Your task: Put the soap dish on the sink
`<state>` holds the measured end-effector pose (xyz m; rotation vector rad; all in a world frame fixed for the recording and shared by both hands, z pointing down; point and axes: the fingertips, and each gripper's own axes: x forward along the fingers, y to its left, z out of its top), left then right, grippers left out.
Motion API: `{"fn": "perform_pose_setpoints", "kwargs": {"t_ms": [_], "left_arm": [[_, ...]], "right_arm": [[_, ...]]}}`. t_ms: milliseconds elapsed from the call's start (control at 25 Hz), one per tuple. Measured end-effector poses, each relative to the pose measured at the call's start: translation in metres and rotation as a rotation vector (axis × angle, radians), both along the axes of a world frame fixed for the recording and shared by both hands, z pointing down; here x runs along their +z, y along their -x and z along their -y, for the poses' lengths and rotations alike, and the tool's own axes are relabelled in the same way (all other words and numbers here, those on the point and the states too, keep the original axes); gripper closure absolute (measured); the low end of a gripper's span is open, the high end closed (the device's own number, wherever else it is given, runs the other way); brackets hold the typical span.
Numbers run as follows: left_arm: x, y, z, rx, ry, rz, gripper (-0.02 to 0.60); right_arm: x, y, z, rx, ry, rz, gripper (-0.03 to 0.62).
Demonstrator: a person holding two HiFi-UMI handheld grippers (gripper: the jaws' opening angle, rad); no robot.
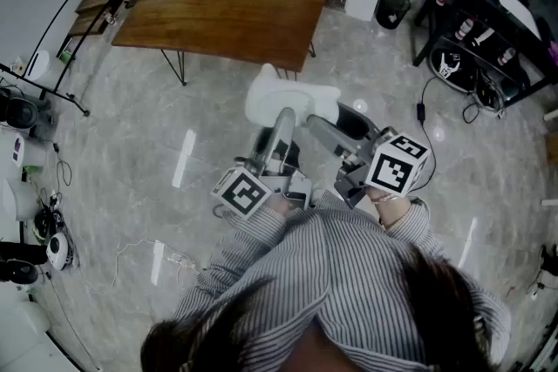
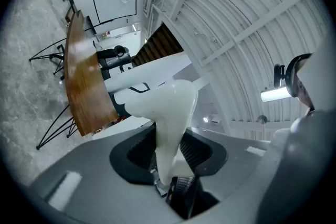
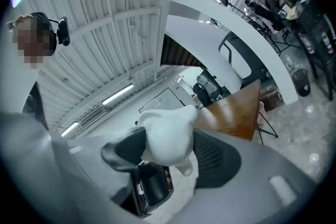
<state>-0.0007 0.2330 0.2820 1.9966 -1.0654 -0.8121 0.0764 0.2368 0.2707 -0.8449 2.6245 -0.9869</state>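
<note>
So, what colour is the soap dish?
Plain white all over. The soap dish shows best in the left gripper view.

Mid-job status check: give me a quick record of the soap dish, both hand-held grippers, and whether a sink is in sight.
soap dish: white, held up above the floor
left hand-held gripper: jaws closed on the dish's thin edge
right hand-held gripper: jaws wide apart, dish between them; contact unclear
sink: none in view
nearby: wooden table beyond the dish
</note>
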Motion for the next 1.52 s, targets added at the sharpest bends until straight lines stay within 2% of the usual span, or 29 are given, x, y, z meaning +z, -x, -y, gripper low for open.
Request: {"fn": "perform_pose_setpoints", "kwargs": {"t_ms": [960, 1240, 1440, 1520], "left_arm": [[0.002, -0.001, 0.011, -0.025, -0.023, 0.013, 0.443], [0.010, -0.018, 0.024, -0.063, 0.004, 0.010, 0.443], [0.021, -0.019, 0.031, -0.059, 0.027, -0.018, 0.443], [0.023, -0.016, 0.040, -0.059, 0.025, 0.007, 0.443]], "right_arm": [[0.005, 0.000, 0.013, -0.034, -0.021, -0.009, 0.318], [0.011, -0.018, 0.028, -0.072, 0.002, -0.014, 0.318], [0.024, -0.016, 0.036, -0.072, 0.024, -0.019, 0.319], [0.026, -0.015, 0.043, -0.066, 0.026, -0.020, 0.319]]}}
